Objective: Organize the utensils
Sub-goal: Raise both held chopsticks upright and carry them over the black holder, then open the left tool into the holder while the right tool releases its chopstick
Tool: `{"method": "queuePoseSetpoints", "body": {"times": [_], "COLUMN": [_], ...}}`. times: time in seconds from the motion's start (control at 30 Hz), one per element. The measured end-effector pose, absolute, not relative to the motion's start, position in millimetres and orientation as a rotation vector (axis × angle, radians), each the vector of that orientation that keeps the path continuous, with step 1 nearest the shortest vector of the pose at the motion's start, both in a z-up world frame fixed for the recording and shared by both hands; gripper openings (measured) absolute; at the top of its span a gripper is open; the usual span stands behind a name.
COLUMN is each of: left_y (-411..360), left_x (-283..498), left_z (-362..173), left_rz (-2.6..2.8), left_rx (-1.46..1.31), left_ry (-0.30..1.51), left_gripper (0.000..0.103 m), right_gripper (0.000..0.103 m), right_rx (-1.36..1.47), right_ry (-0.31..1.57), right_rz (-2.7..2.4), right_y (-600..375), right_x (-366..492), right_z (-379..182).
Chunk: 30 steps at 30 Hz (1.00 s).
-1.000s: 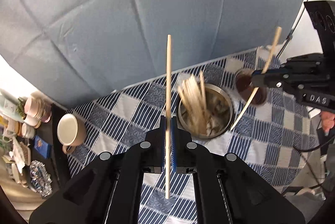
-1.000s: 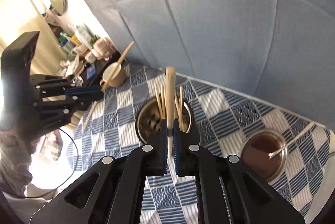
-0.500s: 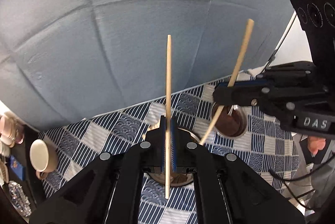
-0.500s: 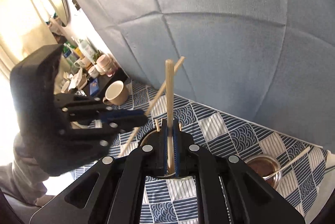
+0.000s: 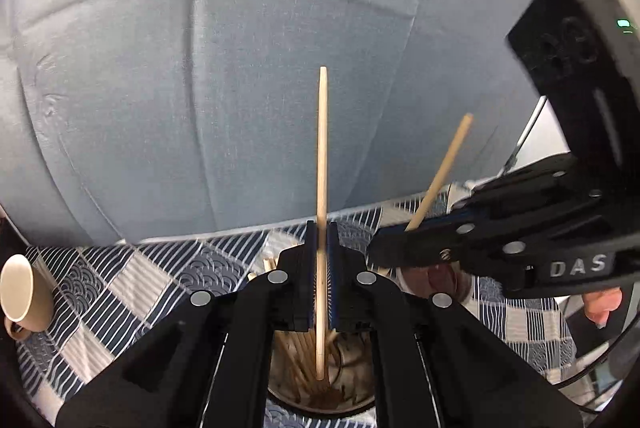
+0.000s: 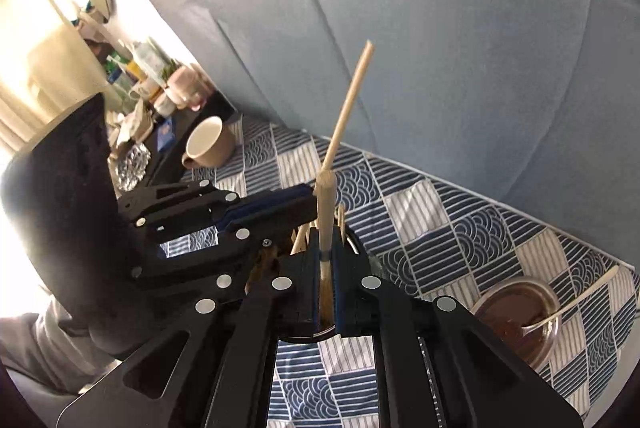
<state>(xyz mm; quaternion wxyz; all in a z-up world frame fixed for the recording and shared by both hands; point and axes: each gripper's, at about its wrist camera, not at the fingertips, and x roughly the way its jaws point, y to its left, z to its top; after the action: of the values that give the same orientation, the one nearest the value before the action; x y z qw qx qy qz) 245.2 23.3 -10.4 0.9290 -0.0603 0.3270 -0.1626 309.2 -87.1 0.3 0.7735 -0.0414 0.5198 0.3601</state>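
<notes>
Above the metal cup (image 5: 320, 394) of chopsticks, the left gripper (image 5: 321, 240) clamps one chopstick (image 5: 322, 155) upright; the right gripper (image 5: 394, 248), lettered "DAS", clamps another chopstick (image 5: 444, 167) slanted beside it.

A beige mug (image 6: 210, 147) lies tipped on the blue patterned tablecloth (image 6: 440, 224), before grey padded wall panels (image 5: 240, 67).

Black plastic left gripper (image 5: 319, 228), right gripper (image 5: 376, 255) (white "DAS" lettering); silver screws, blue pads, grey sleeve (image 6: 52, 340).
</notes>
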Motion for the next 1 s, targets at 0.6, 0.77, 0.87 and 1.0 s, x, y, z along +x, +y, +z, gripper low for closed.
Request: {"method": "queuePoseSetpoints", "body": {"times": [0.6, 0.77, 0.87, 1.0], "left_y": [42, 46, 49, 53], "left_x": [220, 207, 200, 194], "left_z": [-35, -30, -24, -21], "left_rz": [-0.304, -0.277, -0.28, -0.252], "left_rx": [-0.164, -0.158, -0.189, -0.189], "left_ry": [0.654, 0.65, 0.665, 0.679], "left_gripper": [0.005, 0.038, 0.052, 0.069], "right_gripper": [0.008, 0.009, 0.009, 0.025], "right_rx": [-0.115, -0.098, -0.09, -0.071], "right_ry": [1.176, 1.145, 1.127, 1.106], "right_rz": [0.762, 0.764, 0.756, 0.73], "right_y": [-80, -84, -87, -94], "right_x": [300, 295, 292, 286], "right_z": [-18, -7, 0, 6]}}
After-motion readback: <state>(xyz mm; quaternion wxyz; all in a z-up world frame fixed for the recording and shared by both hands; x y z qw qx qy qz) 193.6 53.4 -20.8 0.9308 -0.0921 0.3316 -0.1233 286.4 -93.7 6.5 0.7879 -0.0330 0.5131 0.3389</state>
